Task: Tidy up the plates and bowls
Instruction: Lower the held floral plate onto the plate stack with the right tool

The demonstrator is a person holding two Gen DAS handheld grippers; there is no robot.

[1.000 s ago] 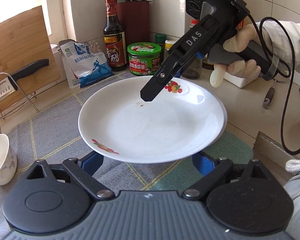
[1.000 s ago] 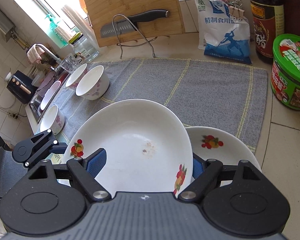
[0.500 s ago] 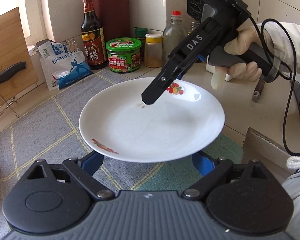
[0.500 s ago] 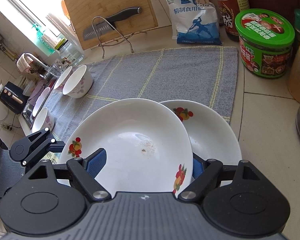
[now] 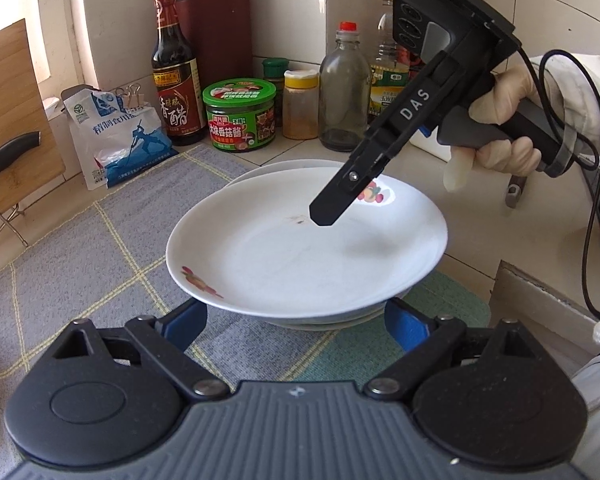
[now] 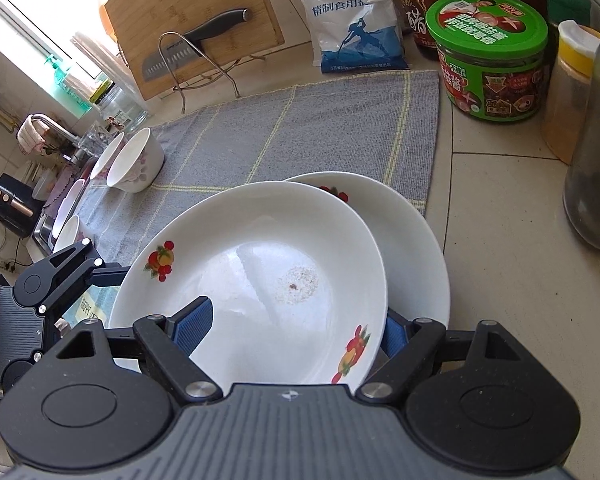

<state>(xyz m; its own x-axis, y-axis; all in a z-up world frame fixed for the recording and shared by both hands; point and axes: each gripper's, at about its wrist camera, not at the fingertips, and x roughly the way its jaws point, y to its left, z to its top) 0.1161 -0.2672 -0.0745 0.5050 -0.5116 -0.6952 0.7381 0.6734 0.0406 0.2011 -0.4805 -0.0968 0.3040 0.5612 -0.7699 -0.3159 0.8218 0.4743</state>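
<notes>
A white plate with fruit prints [image 5: 300,256] [image 6: 260,264] hangs tilted just above a second, like plate [image 6: 412,240] on the counter, covering most of it. My right gripper [image 6: 294,328] is shut on the upper plate's rim, with one finger [image 5: 328,212] inside the dish and the other beneath it. A gloved hand [image 5: 504,128] holds that gripper. My left gripper [image 5: 296,316] stands wide open. Both its blue pads [image 5: 184,320] reach under the plate's near rim. The lower plate's far edge [image 5: 284,168] shows behind.
A grey checked cloth [image 6: 300,128] covers the counter, with white bowls [image 6: 134,166] at its far left by the sink. Close behind the plates stand a green-lidded jar [image 6: 488,56], a glass bottle [image 5: 344,92], a spice jar [image 5: 300,104] and a vinegar bottle [image 5: 176,72]. A cardboard edge [image 5: 540,292] lies at the right.
Both grippers carried the plate toward the jars and a little down. It now covers most of the second plate. The bowl has left the left wrist view.
</notes>
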